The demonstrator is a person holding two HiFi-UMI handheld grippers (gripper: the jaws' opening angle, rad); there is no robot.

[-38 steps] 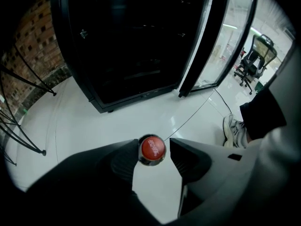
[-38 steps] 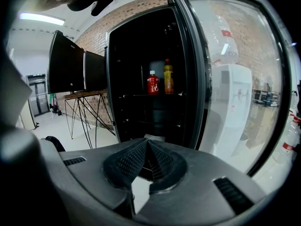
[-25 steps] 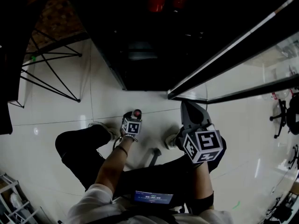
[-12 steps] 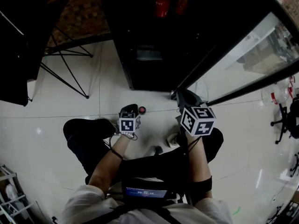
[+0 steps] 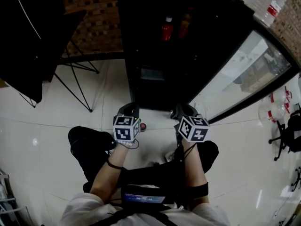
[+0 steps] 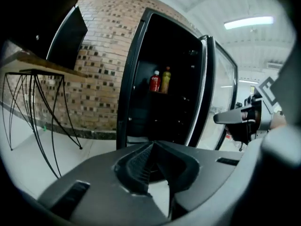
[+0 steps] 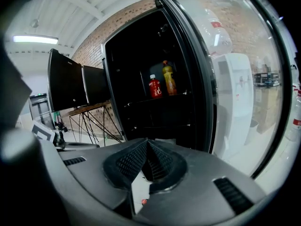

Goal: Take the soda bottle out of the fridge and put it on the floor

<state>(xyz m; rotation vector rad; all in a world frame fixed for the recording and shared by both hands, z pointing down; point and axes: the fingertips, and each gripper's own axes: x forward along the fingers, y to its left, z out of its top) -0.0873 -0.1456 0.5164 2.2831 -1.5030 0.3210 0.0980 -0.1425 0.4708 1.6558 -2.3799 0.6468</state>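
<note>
The soda bottle (image 5: 142, 126) stands on the white floor in front of the open fridge (image 5: 155, 74); from above only its red cap shows, just right of my left gripper's marker cube. Its cap (image 7: 143, 201) also peeks through under my right jaws. My left gripper (image 5: 129, 110) (image 6: 153, 144) hangs above the floor, shut and holding nothing. My right gripper (image 5: 181, 110) (image 7: 147, 141) is level with it, jaws closed together, also holding nothing. A red bottle (image 5: 167, 29) (image 6: 154, 81) (image 7: 155, 86) and an orange bottle (image 5: 185, 26) (image 6: 166, 80) (image 7: 169, 79) stand on a fridge shelf.
The fridge's glass door (image 5: 244, 65) swings open to the right. A black table on thin metal legs (image 5: 70, 74) stands left of the fridge against a brick wall (image 6: 99, 55). Large water jugs (image 5: 263, 1) are at the upper right. The person's shoes are just behind the bottle.
Both grippers have lifted from the floor and come level before the fridge. The left gripper has left the bottle, which stays standing on the floor. The view has risen.
</note>
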